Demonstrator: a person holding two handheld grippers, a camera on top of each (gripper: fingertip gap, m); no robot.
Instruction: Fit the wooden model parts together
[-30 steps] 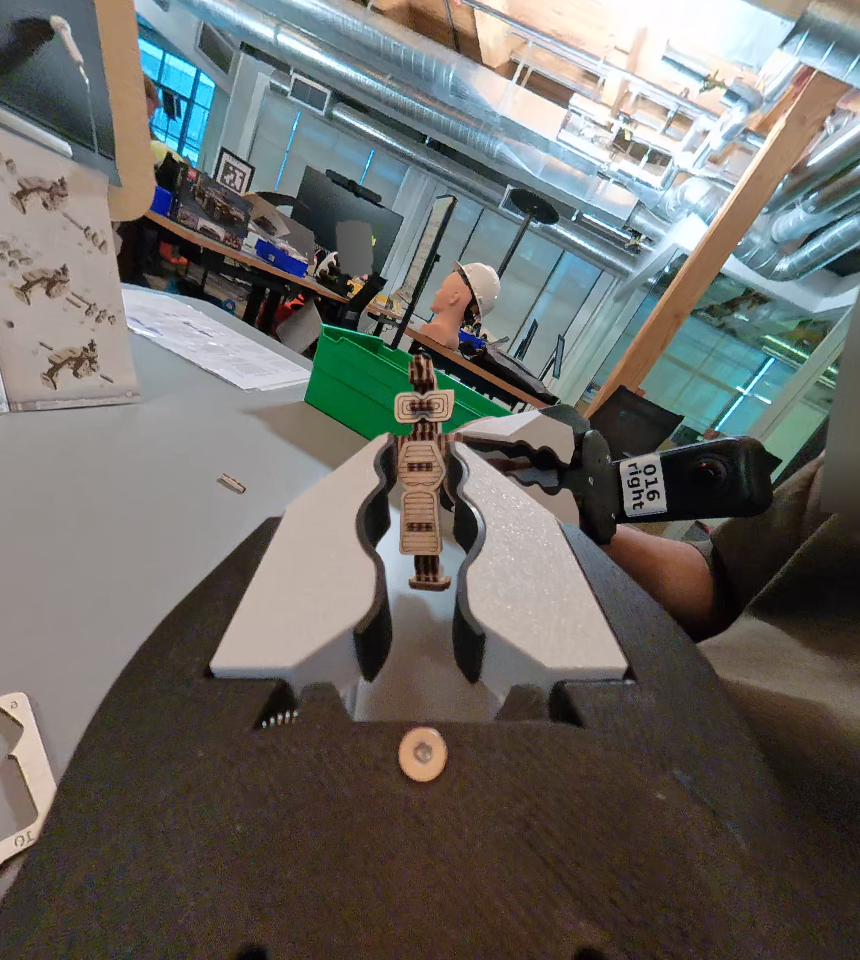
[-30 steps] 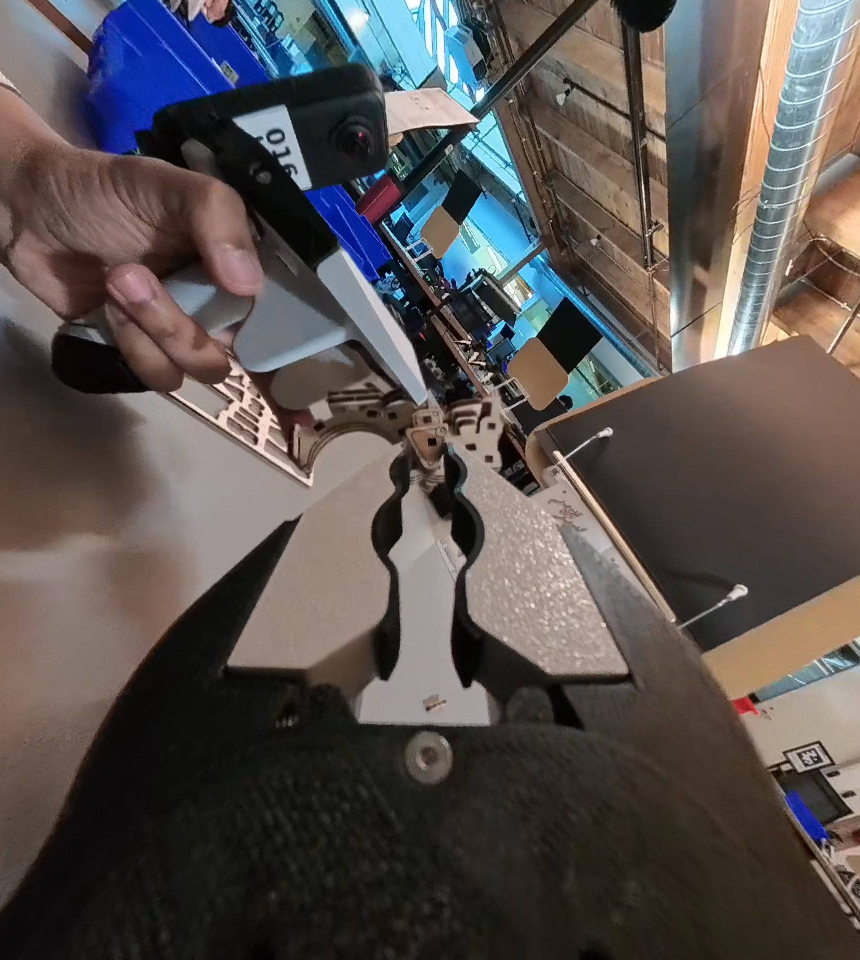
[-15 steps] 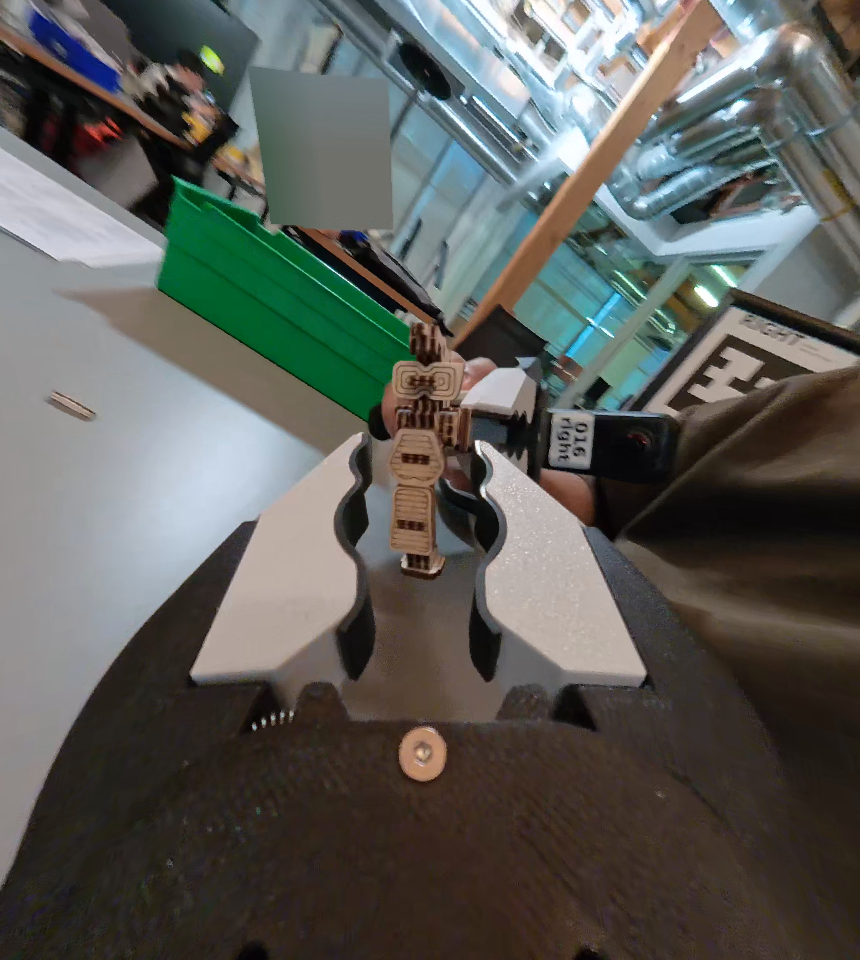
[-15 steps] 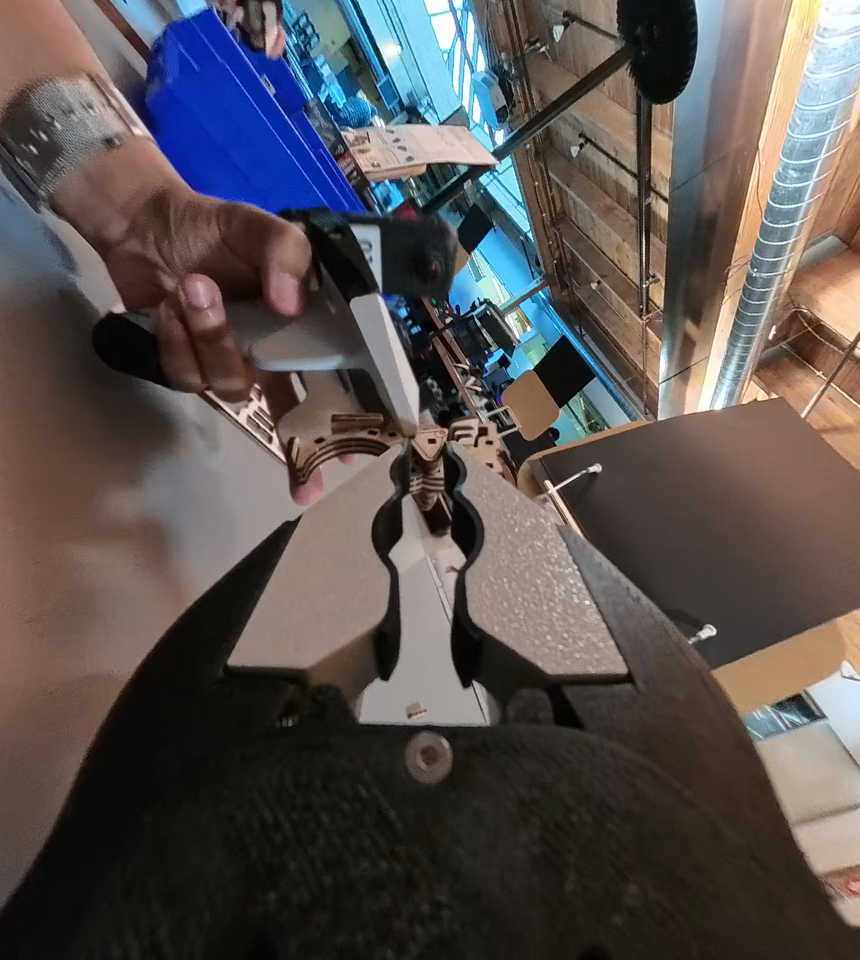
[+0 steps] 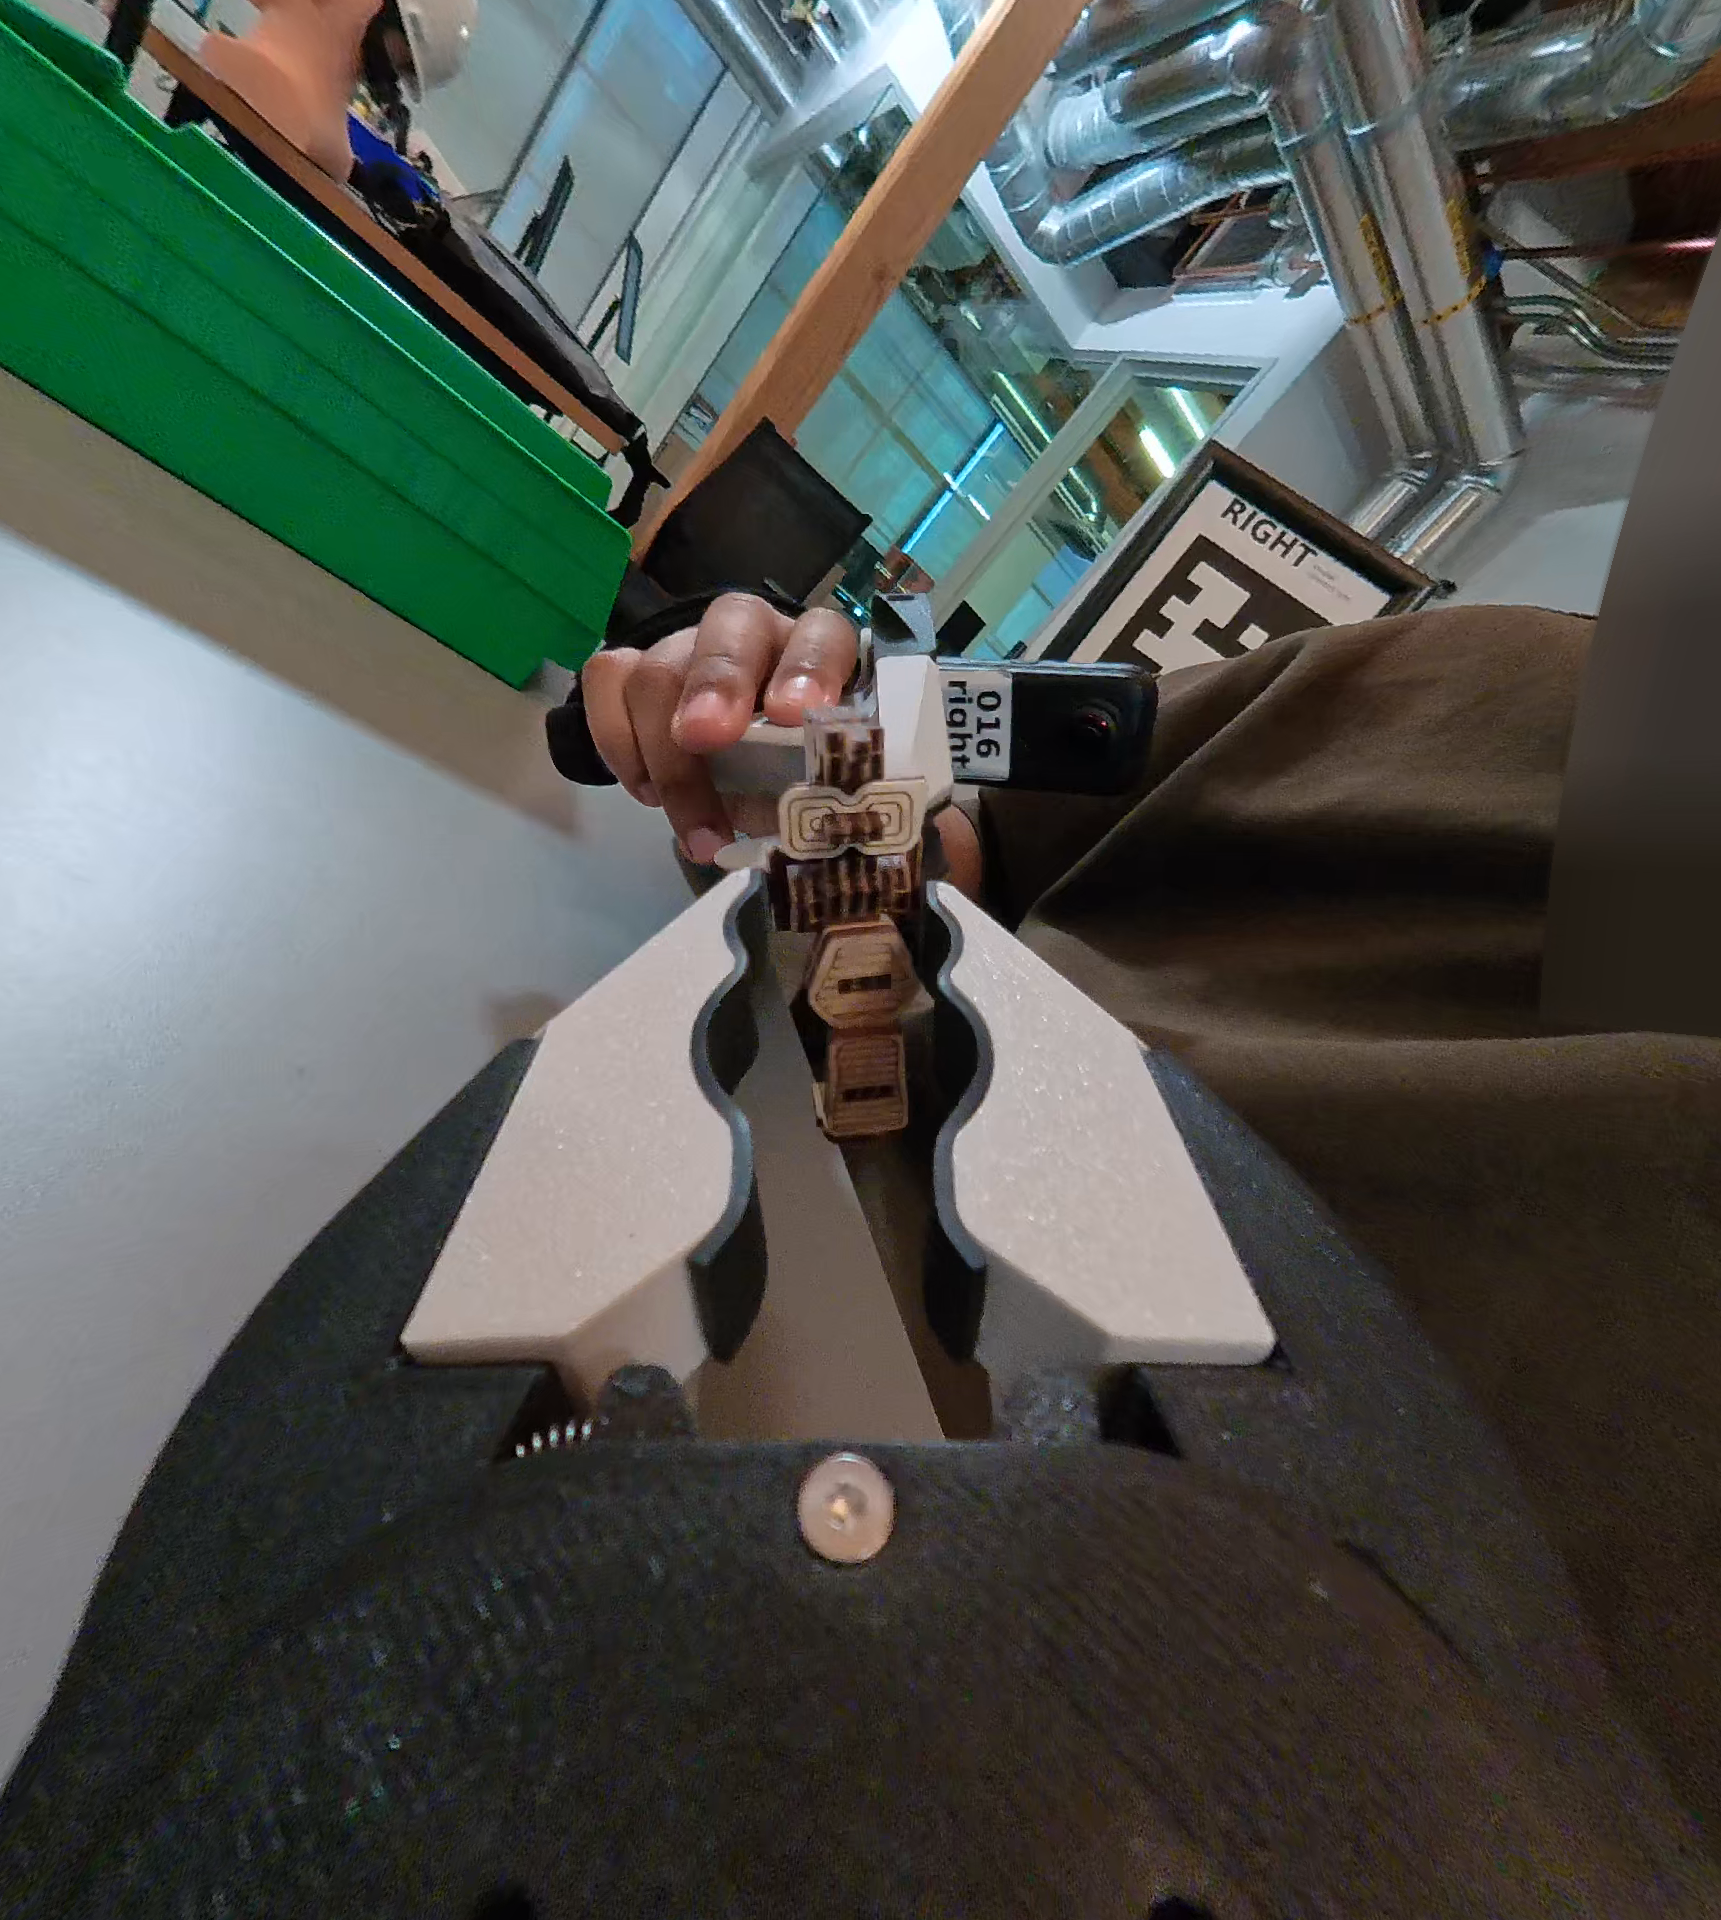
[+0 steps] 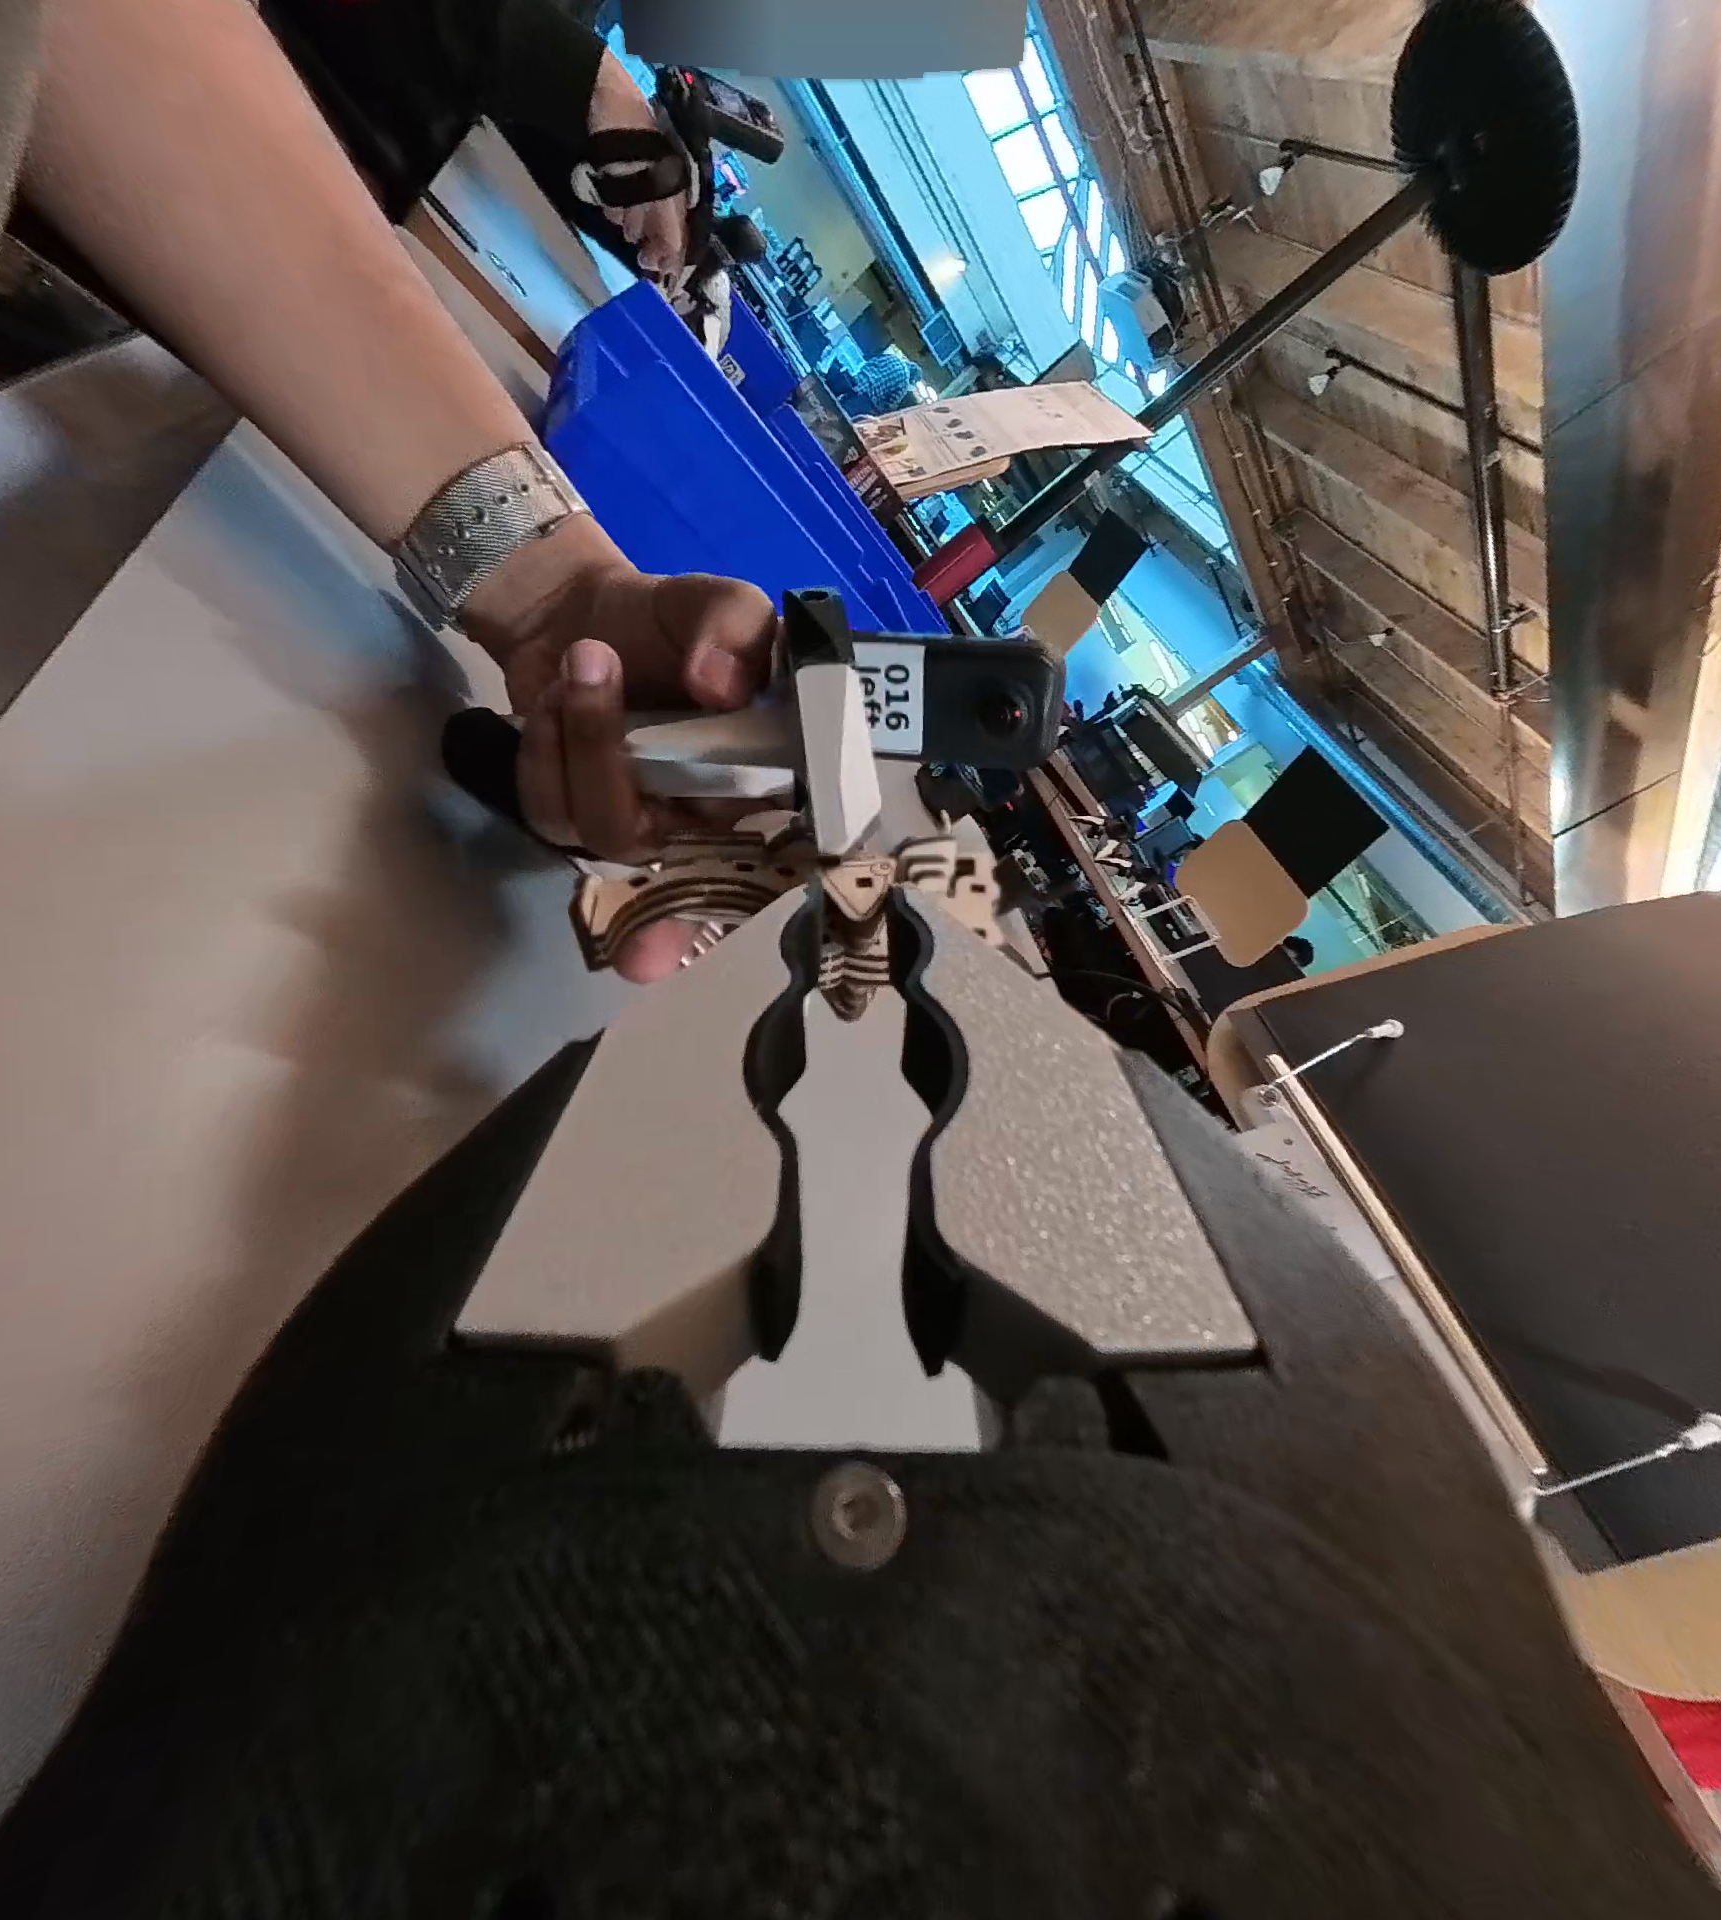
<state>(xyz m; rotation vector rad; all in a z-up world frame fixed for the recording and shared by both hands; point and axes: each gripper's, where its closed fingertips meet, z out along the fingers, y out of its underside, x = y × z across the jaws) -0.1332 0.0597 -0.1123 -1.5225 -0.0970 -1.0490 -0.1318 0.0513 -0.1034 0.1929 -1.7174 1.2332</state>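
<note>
A small layered wooden model (image 5: 851,831) stands upright between my two grippers. My left gripper (image 5: 845,899) is shut on its dark layered middle section, at the fingertips. In the right wrist view the model (image 6: 674,914) shows an arched part on the left and a stepped part on the right. My right gripper (image 6: 851,920) is shut on a narrow layered tab (image 6: 851,966) of the same model. One finger (image 6: 840,769) of the left gripper comes down onto the model from above. The right gripper's camera housing (image 5: 1053,727) shows just behind the model in the left wrist view.
The grey table (image 5: 160,935) lies below. A green bin (image 5: 212,312) stands at its far side and blue bins (image 6: 710,468) at another. A black board with tan edges (image 6: 1562,1195) is close on the right. The person's brown shirt (image 5: 1407,987) fills the right.
Both grippers have swung round together with the model between them, away from the instruction sheets and toward the person. The left jaws widened and now hold the model nearer their tips.
</note>
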